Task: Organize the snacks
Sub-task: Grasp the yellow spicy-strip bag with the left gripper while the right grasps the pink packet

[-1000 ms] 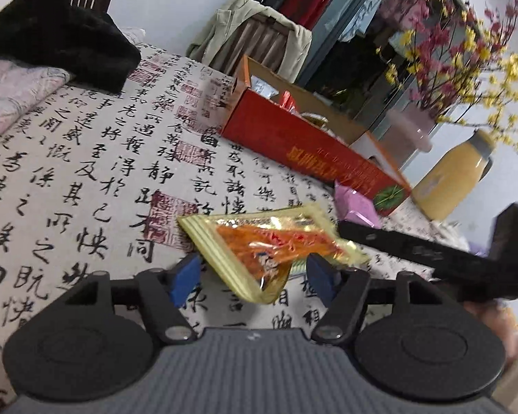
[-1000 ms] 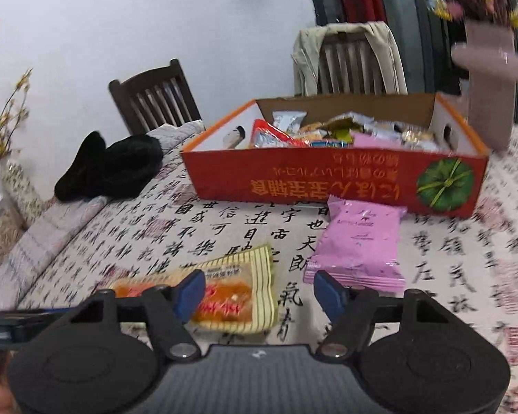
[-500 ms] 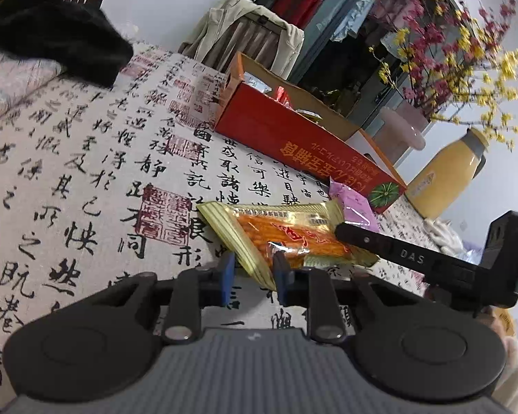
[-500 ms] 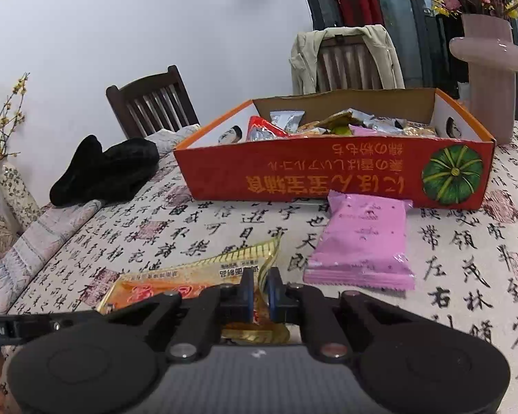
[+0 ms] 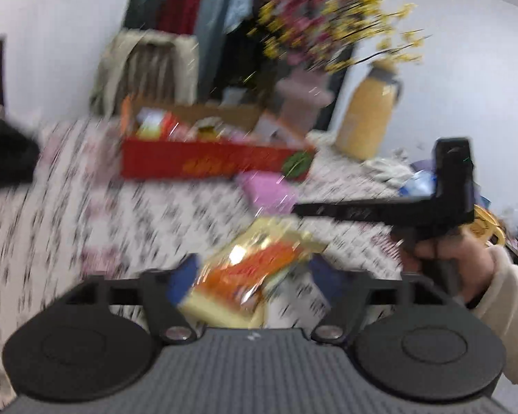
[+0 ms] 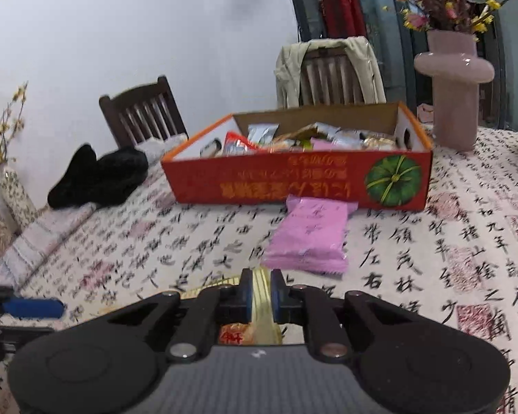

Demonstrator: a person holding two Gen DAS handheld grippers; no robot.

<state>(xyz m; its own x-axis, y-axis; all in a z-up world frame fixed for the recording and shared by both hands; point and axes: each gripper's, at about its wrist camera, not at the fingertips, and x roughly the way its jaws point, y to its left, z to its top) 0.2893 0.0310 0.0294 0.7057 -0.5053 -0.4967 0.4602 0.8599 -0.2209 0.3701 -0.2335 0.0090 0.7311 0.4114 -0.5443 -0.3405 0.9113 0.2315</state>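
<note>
a: right gripper (image 6: pixel 259 289)?
b: clamped on yellow snack packet (image 6: pixel 261 296), low over tablecloth (image 6: pixel 431 241).
a: left gripper (image 5: pixel 250 277)?
b: spread apart, packet (image 5: pixel 252 276) between blue pads, contact unclear through blur.
a: beyond?
b: pink packet (image 6: pixel 309 234) touching red box (image 6: pixel 293 183) full of snacks.

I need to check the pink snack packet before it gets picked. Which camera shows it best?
The right wrist view: the pink packet lies sharp and whole on the tablecloth, in front of the red box. The left wrist view shows only a motion-blurred pink patch.
</note>
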